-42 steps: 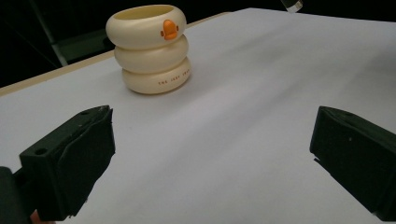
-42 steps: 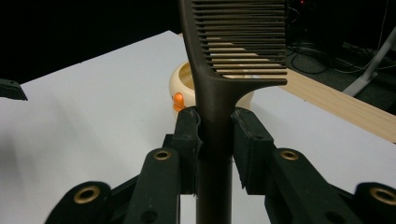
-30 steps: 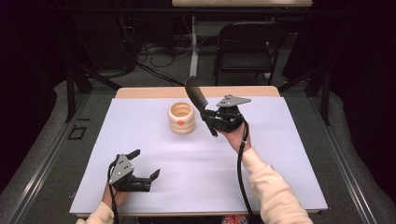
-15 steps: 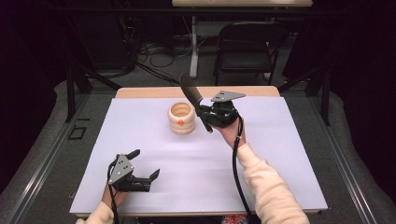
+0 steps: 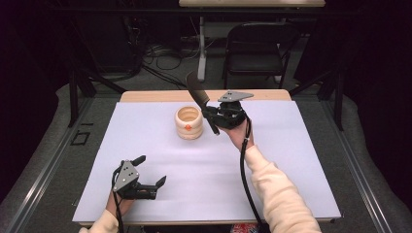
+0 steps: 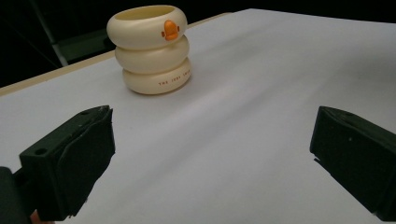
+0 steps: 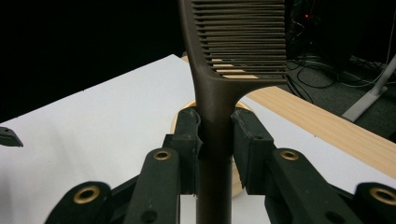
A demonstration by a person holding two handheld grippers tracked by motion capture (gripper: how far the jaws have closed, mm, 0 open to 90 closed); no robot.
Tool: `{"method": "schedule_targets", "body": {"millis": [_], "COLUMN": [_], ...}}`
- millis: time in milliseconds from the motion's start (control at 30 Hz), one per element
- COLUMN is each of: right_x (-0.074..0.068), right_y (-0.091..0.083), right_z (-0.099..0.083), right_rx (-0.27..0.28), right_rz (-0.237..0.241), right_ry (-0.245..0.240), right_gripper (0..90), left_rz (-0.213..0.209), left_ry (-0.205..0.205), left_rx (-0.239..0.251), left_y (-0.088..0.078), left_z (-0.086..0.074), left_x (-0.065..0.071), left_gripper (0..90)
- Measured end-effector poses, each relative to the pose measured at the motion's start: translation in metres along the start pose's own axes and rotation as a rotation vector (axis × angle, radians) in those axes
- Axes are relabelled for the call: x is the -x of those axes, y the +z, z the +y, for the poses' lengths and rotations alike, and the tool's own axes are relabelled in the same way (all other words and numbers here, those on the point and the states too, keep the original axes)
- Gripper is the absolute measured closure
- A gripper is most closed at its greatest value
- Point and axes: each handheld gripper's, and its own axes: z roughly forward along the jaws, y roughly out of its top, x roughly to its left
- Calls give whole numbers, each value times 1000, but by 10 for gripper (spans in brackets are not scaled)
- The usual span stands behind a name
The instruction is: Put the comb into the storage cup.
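We hold a dark comb (image 5: pixel 199 93) by its handle in the right gripper (image 5: pixel 216 116), jaws clamped on the handle just below the toothed head, which tilts up and away toward the far edge of the counter (image 5: pixel 291 160). In the right gripper view the comb (image 7: pixel 233 56) stands between the jaws with the cream holder's rim just behind them. That ringed cream holder (image 5: pixel 188 123), marked with a small orange duck, stands upright just beside the right gripper, on the white sheet. Our left gripper (image 5: pixel 145 177) rests near the counter's front edge, well apart from the holder, jaws spread wide with nothing between them.

We judge the step in hand to be dropping the comb into the holder. To do it well, we should carry the comb over the opening, swing it closer to vertical with the handle end down, and centre it before lowering. The holder looks light, so we avoid knocking its rim; the left gripper could steady it.
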Motion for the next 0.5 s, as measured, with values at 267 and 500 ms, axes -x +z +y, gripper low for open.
{"method": "schedule_targets", "body": {"millis": [267, 500], "right_x": [0, 0], "right_y": [6, 10], "right_z": [6, 10], "right_rx": [-4, 3], "right_rz": [1, 4], "right_ry": [-3, -2], "right_gripper": [723, 723], "left_rz": [1, 0], "left_ry": [0, 1], "left_rx": [1, 1], "left_y": [0, 0], "left_z": [0, 0], "left_x": [0, 0], "left_gripper": [2, 2]}}
